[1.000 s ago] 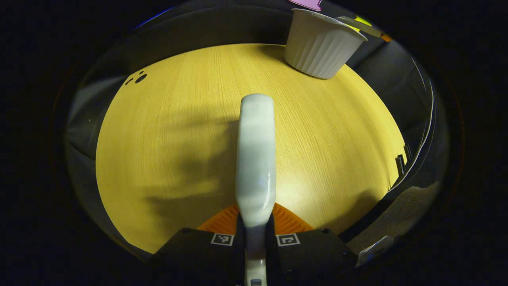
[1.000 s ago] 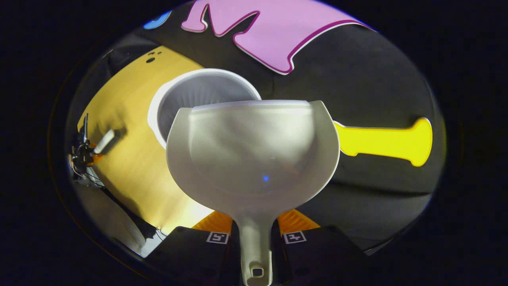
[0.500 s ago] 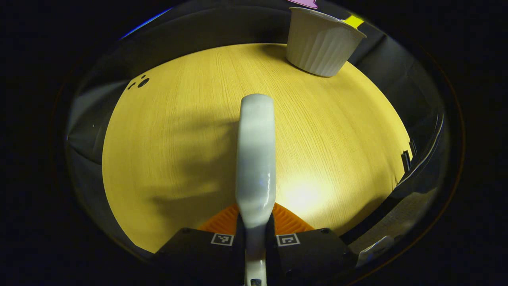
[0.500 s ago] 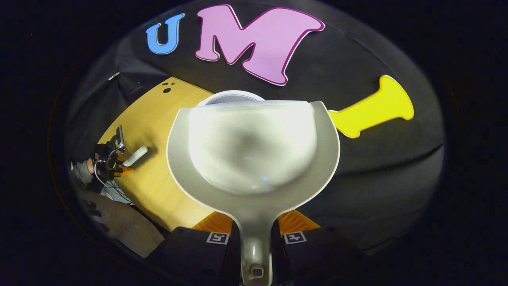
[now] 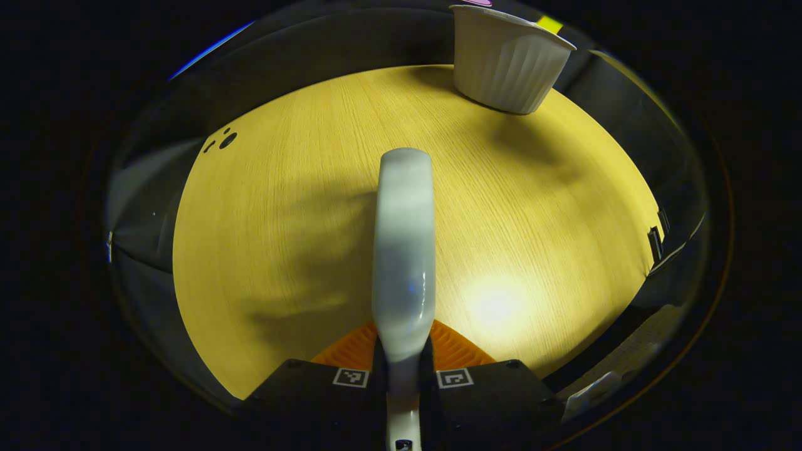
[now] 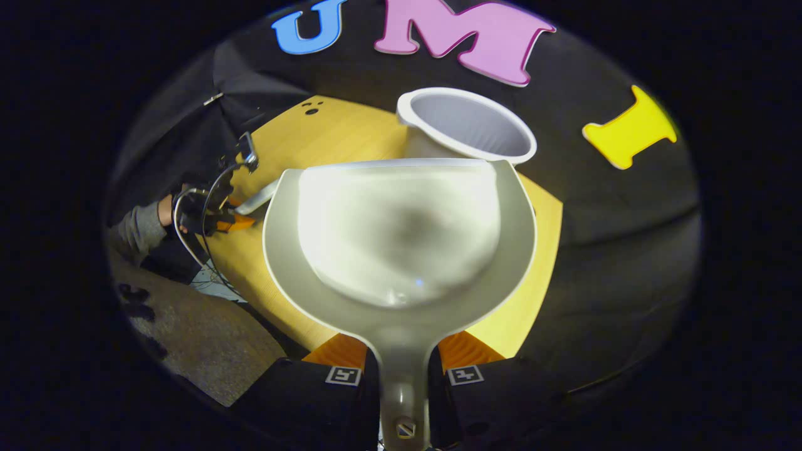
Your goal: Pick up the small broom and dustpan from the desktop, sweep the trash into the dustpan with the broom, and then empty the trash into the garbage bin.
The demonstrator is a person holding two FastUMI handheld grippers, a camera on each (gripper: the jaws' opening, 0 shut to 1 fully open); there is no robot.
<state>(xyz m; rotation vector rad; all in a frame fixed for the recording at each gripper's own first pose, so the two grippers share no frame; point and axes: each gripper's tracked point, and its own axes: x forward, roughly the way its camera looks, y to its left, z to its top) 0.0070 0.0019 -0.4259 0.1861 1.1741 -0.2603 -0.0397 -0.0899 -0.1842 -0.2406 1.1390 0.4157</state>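
Above the desk, dustpan is clamped by R gripper, bin just beyond; broom is clamped by L gripper.

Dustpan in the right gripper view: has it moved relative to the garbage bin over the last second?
Yes. The dustpan has drawn back from over the garbage bin, whose whole rim now shows beyond the pan's front edge.

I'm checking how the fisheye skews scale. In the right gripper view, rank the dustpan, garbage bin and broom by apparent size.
1. dustpan, largest, though it sits nearest the camera.
2. garbage bin, farther back on the table.
3. broom, smallest, far off in the left gripper.
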